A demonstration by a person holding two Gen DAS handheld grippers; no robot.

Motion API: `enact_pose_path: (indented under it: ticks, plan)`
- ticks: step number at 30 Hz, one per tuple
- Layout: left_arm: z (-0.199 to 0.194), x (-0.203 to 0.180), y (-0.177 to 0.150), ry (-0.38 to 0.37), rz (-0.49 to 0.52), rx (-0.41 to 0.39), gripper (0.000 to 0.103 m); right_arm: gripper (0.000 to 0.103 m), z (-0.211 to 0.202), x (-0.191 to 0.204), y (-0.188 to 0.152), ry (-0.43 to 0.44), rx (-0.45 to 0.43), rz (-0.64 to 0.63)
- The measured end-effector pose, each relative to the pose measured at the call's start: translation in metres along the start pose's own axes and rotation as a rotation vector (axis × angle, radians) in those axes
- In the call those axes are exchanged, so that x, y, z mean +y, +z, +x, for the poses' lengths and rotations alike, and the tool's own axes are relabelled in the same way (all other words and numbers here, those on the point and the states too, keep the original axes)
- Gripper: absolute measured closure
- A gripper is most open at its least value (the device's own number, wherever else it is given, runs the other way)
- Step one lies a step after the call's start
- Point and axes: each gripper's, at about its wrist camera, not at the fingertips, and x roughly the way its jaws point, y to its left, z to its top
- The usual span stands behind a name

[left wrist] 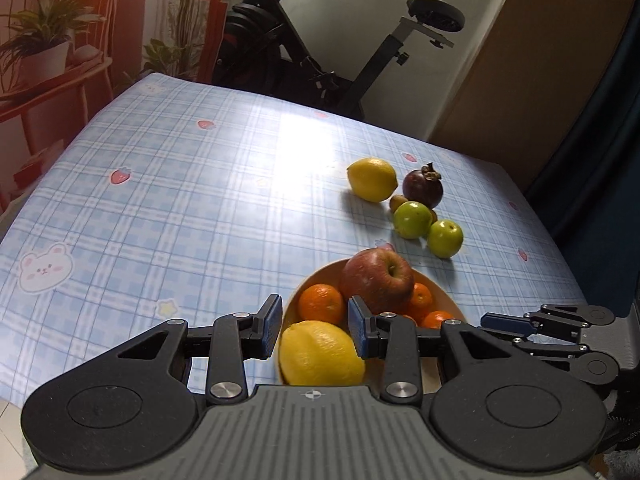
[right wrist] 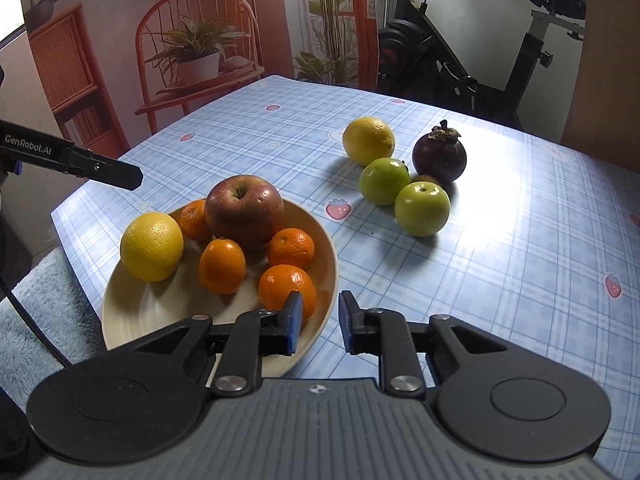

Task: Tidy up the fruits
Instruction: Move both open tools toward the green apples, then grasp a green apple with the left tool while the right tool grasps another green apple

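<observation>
A cream bowl (right wrist: 132, 312) holds a red apple (right wrist: 244, 210), a lemon (right wrist: 152, 246) and several oranges (right wrist: 222, 266); it also shows in the left wrist view (left wrist: 438, 286). On the cloth lie a second lemon (right wrist: 368, 140), two green apples (right wrist: 422, 209), a dark mangosteen (right wrist: 440, 156) and a small brown fruit (left wrist: 397, 202). My left gripper (left wrist: 314, 326) is open and empty above the bowl's lemon (left wrist: 320, 354). My right gripper (right wrist: 318, 322) is open and empty at the bowl's near right rim.
The table has a blue plaid cloth (right wrist: 520, 260). An exercise bike (right wrist: 460, 64) stands behind the table's far edge. A light blue towel (right wrist: 44, 312) lies at the table's near left corner. A printed backdrop (right wrist: 192, 48) is at the far left.
</observation>
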Motion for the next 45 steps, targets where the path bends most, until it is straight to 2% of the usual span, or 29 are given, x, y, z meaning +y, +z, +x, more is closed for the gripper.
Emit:
enact_pose_path:
  ticks: [4,9,17,19,21,23,31,34,45]
  plan:
    - [0.004,0.013,0.000,0.007,-0.040,0.011,0.066,0.081,0.000,-0.001,-0.002,0.001,-0.007,0.017]
    - [0.003,0.011,0.015,0.006,-0.035,-0.038,0.066,0.081,-0.003,-0.011,0.011,-0.032,-0.053,0.026]
    - [0.030,-0.031,0.049,-0.007,0.053,-0.094,0.065,0.080,0.012,-0.042,0.034,-0.130,-0.108,0.008]
    - [0.042,-0.042,0.058,-0.019,0.064,-0.094,0.065,0.073,0.020,-0.048,0.036,-0.140,-0.107,-0.013]
    - [0.056,-0.052,0.068,-0.035,0.076,-0.089,0.065,0.057,0.029,-0.052,0.038,-0.146,-0.102,-0.033]
    - [0.072,-0.061,0.076,-0.047,0.090,-0.076,0.065,0.053,0.040,-0.056,0.040,-0.146,-0.098,-0.047]
    - [0.128,-0.085,0.094,-0.093,0.127,0.010,0.062,0.052,0.066,-0.071,0.043,-0.104,-0.092,-0.020]
    - [0.147,-0.091,0.097,-0.101,0.125,0.047,0.050,0.052,0.070,-0.075,0.044,-0.081,-0.088,-0.015]
    - [0.182,-0.105,0.098,-0.122,0.108,0.117,0.050,0.051,0.074,-0.081,0.046,-0.040,-0.092,0.002]
